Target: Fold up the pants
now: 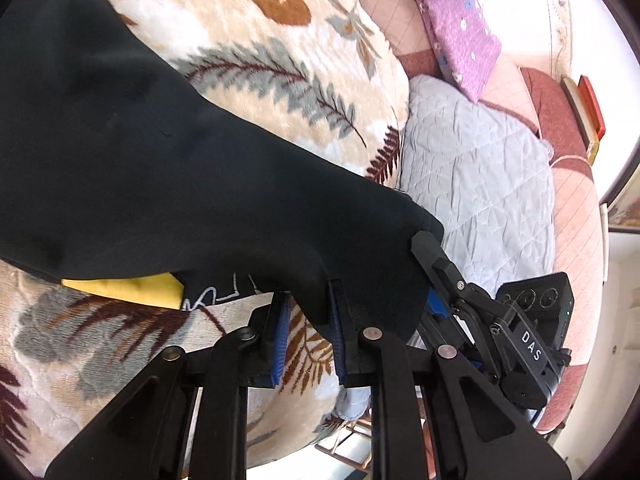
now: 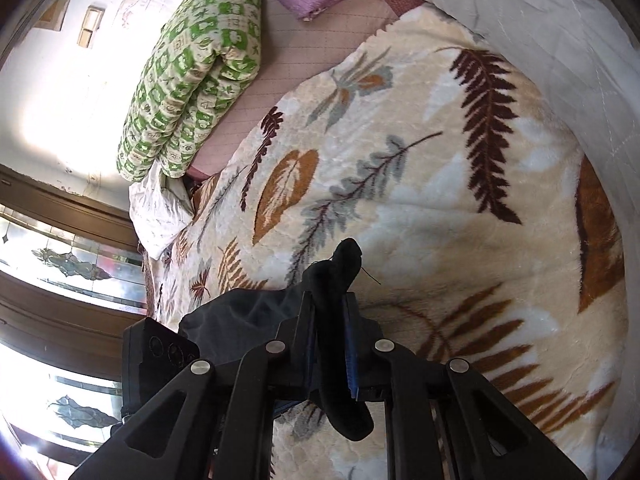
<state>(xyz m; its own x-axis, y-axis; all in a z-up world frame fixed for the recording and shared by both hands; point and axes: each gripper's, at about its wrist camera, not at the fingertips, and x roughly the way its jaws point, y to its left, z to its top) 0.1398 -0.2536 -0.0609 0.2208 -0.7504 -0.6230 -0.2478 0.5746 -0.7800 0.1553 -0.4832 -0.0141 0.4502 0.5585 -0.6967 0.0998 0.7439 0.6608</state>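
Note:
The black pants (image 1: 132, 168) stretch from the upper left of the left wrist view down to both grippers, above the leaf-patterned blanket (image 1: 280, 48). A yellow patch (image 1: 132, 288) and white lettering show at their lower edge. My left gripper (image 1: 308, 320) stands open, its blue pads apart, with the pants' edge draped against its right pad. My right gripper (image 2: 330, 332) is shut on a bunched fold of the black pants (image 2: 340, 272); it also shows in the left wrist view (image 1: 436, 264), gripping the pants' corner.
The leaf blanket (image 2: 420, 184) covers the bed. A grey quilted cover (image 1: 472, 168) and a purple pillow (image 1: 460, 28) lie beyond. A rolled green-and-white quilt (image 2: 192, 76) lies by the wall. A window (image 2: 60, 264) is at the left.

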